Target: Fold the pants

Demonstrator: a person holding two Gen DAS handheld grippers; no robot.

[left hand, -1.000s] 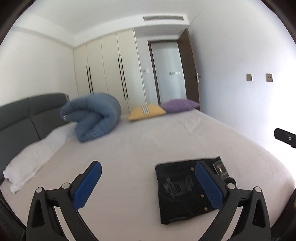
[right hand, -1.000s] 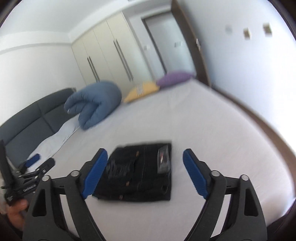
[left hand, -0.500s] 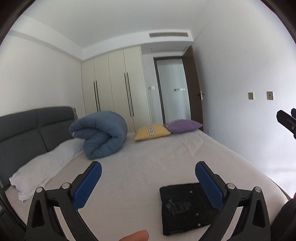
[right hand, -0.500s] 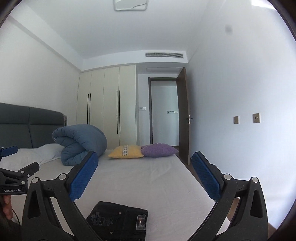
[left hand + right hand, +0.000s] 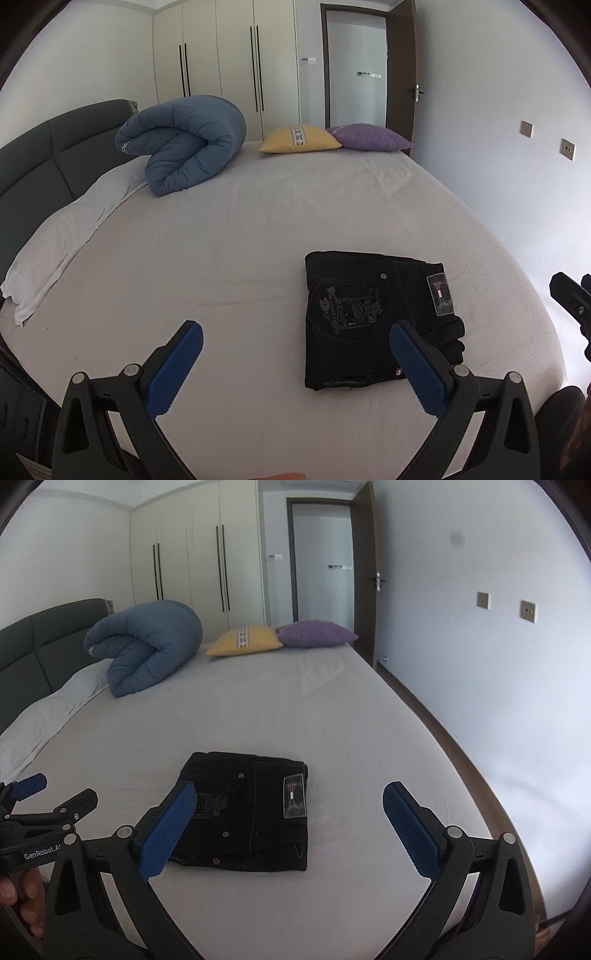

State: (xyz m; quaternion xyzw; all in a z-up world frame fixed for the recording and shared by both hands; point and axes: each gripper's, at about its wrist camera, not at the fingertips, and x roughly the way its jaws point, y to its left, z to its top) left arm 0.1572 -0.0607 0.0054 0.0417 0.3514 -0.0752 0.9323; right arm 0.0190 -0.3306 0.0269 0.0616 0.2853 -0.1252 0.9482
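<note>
- Compared with half a second earlier, both cameras have tipped downward: the ceiling has left the view and the white-sheeted bed [image 5: 258, 229] fills more of it.
- Left gripper [image 5: 295, 363] and right gripper [image 5: 290, 819] both stand wide, nothing between the blue pads.
- Black denim pants [image 5: 255, 808] lie folded into a compact rectangle, flat on the bed, near its close edge; a printed back pocket, rivets and a label face up.

The folded pants [image 5: 373, 317] lie near on the bed [image 5: 258, 229], with the rolled duvet [image 5: 184, 142] far left and two cushions [image 5: 299, 138] far behind.
</note>
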